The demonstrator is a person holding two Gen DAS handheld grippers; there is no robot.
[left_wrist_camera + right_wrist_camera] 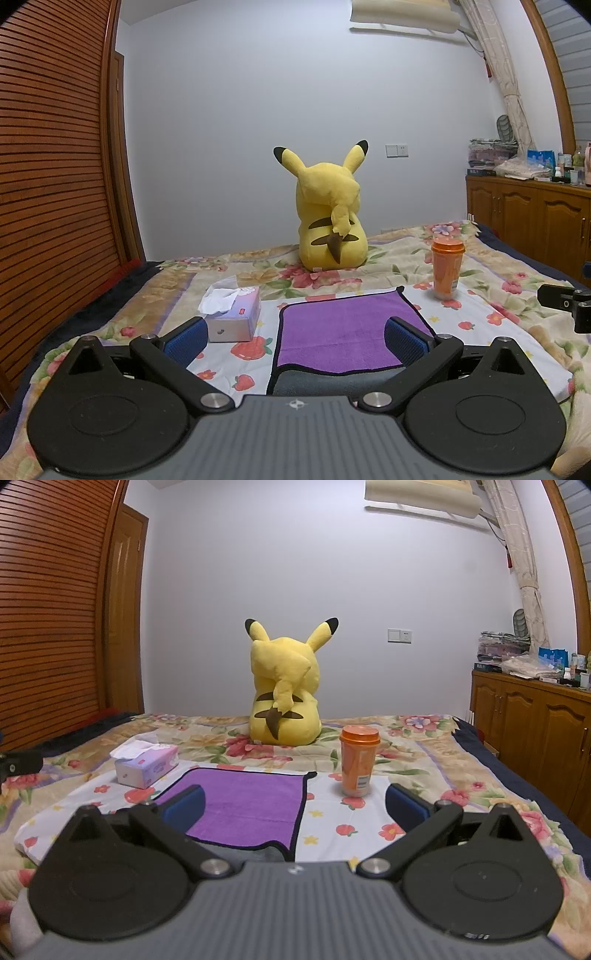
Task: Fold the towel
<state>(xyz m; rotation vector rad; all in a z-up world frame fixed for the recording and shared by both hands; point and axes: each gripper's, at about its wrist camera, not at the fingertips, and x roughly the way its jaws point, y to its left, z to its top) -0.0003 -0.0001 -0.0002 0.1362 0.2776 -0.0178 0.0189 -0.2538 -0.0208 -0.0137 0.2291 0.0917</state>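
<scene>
A purple towel (332,328) with a dark edge lies on the bed, its near part folded over so a grey underside (332,384) shows. My left gripper (295,336) is open and empty just above its near edge. In the right wrist view the towel (243,801) lies left of centre. My right gripper (295,808) is open and empty above the towel's right edge. Part of the right gripper shows at the right rim of the left wrist view (569,302).
A tissue box (232,314) stands left of the towel and an orange cup (447,269) to its right. A yellow plush toy (332,221) sits behind. A wooden wardrobe (55,184) is left of the floral bed cover (517,332), and a cluttered cabinet (535,214) is on the right.
</scene>
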